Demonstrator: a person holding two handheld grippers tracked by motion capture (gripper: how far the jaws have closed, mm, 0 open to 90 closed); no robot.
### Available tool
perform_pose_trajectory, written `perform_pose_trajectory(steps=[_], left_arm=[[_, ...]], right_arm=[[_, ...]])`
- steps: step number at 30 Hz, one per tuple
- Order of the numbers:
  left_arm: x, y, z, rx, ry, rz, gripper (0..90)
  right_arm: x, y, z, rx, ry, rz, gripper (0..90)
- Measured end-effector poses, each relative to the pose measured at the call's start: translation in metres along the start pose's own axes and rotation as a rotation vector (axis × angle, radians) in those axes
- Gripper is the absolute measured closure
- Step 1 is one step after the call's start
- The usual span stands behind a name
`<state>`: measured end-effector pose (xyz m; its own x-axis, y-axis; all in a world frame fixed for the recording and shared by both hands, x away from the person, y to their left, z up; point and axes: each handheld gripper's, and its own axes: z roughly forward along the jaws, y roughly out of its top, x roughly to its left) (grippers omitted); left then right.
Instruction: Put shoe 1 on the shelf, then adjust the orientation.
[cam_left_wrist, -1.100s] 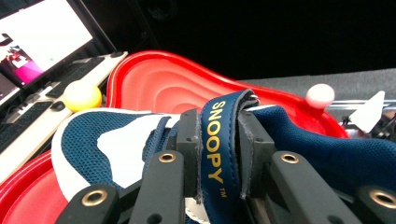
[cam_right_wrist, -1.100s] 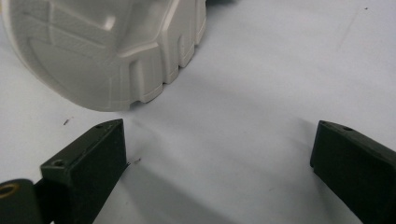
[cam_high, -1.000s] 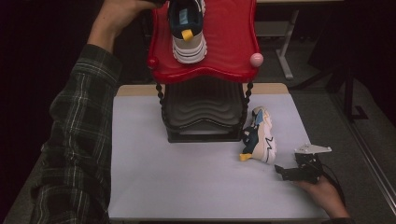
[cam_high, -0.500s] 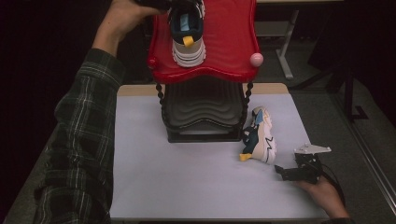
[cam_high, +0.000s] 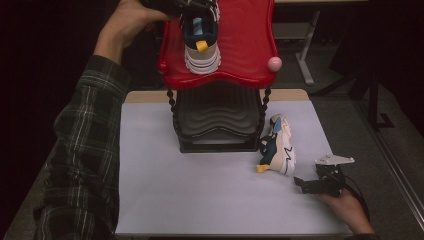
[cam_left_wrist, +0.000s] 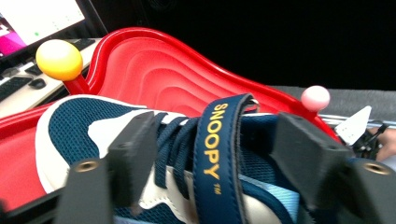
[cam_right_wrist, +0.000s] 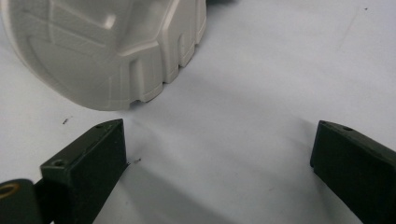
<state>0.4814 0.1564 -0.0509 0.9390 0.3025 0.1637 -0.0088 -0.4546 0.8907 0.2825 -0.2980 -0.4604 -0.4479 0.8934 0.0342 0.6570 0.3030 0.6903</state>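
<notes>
- High view: the left gripper (cam_high: 192, 7) sits at the far end of a navy-and-white shoe (cam_high: 201, 42) standing upright on the red top shelf (cam_high: 250, 45) of a small rack, its sole flat on the ribbed surface.
- Left gripper view: its jaws have just been opening and now stand spread on either side of the shoe's (cam_left_wrist: 154, 154) strap and tongue. The pads look clear of the fabric, so I judge the shoe has been let go to rest on the shelf by itself.
- That shoe's long axis runs from the far edge of the shelf toward the person. The end with the yellow pull tab, which I take for the heel, points at the near edge.
- The second shoe (cam_high: 278, 146) lies on its side on the white table (cam_high: 200, 200), just beside the rack's right post, with its pale sole facing right. Its long axis runs near to far, and its yellow tab is at the near end.
- The right gripper (cam_high: 302, 184) rests low on the table near this shoe, probably waiting its turn.
- Right gripper view: its jaws are wide apart with bare table between them, and the sole (cam_right_wrist: 107, 51) lies just ahead, untouched.
</notes>
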Motion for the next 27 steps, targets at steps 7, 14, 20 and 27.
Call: perform_pose_trajectory(steps=[7,14,20,27], left_arm=[[-0.012,-0.010,-0.015,-0.008,-0.008,-0.038,14.1],[-0.036,-0.027,-0.033,-0.009,-0.007,-0.051,13.0],[-0.055,-0.049,-0.047,-0.004,0.021,-0.078,13.0],[-0.074,-0.078,-0.063,-0.017,0.052,-0.102,13.1]], right_arm=[[0.000,0.000,0.000,-0.001,-0.002,-0.001,3.1],[0.001,0.000,0.000,0.001,-0.003,0.000,3.1],[0.001,0.000,0.000,0.003,-0.005,-0.001,3.0],[0.001,0.000,0.000,0.005,-0.007,-0.004,3.1]])
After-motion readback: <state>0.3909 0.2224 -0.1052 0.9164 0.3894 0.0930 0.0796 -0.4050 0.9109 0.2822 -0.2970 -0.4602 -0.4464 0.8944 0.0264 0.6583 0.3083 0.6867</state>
